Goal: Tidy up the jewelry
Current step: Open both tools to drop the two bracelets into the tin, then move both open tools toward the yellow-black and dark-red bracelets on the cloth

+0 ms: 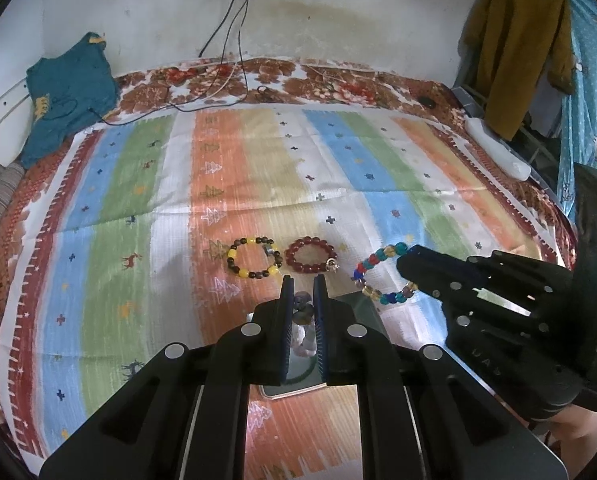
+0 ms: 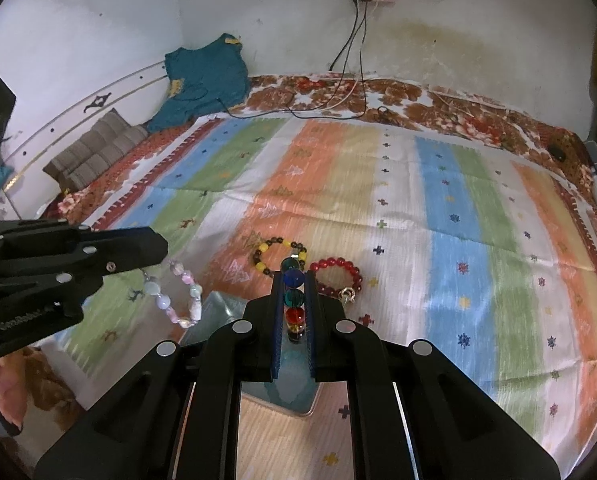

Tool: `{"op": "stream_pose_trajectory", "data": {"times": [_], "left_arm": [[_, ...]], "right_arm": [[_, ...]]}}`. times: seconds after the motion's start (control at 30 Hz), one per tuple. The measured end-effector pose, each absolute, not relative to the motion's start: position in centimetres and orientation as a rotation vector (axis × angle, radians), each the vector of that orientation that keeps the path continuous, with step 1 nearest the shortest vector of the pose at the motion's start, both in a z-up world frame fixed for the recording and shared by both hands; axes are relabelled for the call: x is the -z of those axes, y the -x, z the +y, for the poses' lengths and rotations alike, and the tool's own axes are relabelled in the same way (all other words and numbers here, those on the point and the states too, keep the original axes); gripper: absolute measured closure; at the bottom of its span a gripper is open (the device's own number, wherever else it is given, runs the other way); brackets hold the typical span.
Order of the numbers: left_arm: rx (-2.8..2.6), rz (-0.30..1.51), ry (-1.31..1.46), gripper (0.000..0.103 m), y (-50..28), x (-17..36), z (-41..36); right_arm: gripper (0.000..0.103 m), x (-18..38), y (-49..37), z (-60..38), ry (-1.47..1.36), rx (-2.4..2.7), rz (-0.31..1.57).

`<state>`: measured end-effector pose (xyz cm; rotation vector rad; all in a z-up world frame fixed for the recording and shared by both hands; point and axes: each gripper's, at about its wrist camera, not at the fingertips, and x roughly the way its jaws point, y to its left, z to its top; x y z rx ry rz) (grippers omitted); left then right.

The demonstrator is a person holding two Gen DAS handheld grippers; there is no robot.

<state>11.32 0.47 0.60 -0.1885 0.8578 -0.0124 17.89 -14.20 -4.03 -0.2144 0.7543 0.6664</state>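
Striped cloth in blue, green, orange and white (image 1: 258, 160) covers the bed, with a brown floral bedspread (image 1: 338, 84) showing along the far edge below a stained white wall. Black cables (image 1: 234, 32) run down from a wall socket onto the bed, and a teal shirt (image 1: 68, 88) is propped in the far left corner.

Out on the cloth lie two bracelets side by side, close but not touching: a yellow and dark-brown beaded bracelet (image 1: 253, 258) on the left, a dark red beaded bracelet with a small metal charm (image 1: 310, 255) on the right.

Left tongs (image 1: 302, 280) are narrowed to a slim gap and clamped on a pale pink and white pastel beaded bracelet (image 2: 178, 296), which dangles in a loop above the cloth in the right wrist view.

Right tongs (image 2: 294, 276) are pinched almost together on a multicoloured glass-bead bracelet in teal, blue, red and amber (image 1: 378, 276); a row of its beads sits squeezed between the pads, and the rest hangs free beside the red one.

Beneath both tools sits a glassy, greenish tray (image 2: 218, 308), partly hidden; its exact shape is hard to tell.
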Motion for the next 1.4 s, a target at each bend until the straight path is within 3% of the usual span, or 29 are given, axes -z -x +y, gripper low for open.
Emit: {"op": "stream_pose_trajectory", "data": {"times": [0.3, 0.4, 0.47, 0.53, 0.7, 0.97, 1.4], "left_arm": [[0.008, 0.868, 0.202, 0.092, -11.0, -0.3, 0.3], [-0.029, 0.865, 0.207, 0.087, -10.9, -0.2, 0.8], [-0.047, 0.866, 0.212, 0.087, -10.9, -0.1, 1.2], [-0.058, 0.87, 0.221, 0.086, -11.0, 0.0, 1.6], [-0.076, 0.881, 0.226, 0.077, -11.2, 0.2, 2.2], [-0.103, 0.897, 0.246, 0.066, -11.7, 0.8, 3.2], [-0.133, 0.919, 0.235, 0.054, -12.3, 1.5, 3.6]], "right_arm": [[0.092, 4.6, -17.2, -14.3, 0.228, -0.669, 0.783], [0.091, 4.8, -17.5, -14.5, 0.227, -0.646, 0.805], [0.078, 5.0, -17.9, -14.9, 0.213, -0.627, 0.82], [0.071, 5.1, -18.3, -15.2, 0.2, -0.607, 0.829], [0.07, 5.6, -19.1, -15.7, 0.178, -0.581, 0.864], [0.056, 5.9, -19.8, -15.8, 0.175, -0.557, 0.878], [0.045, 6.6, -21.2, -15.6, 0.174, -0.521, 0.906]]}}
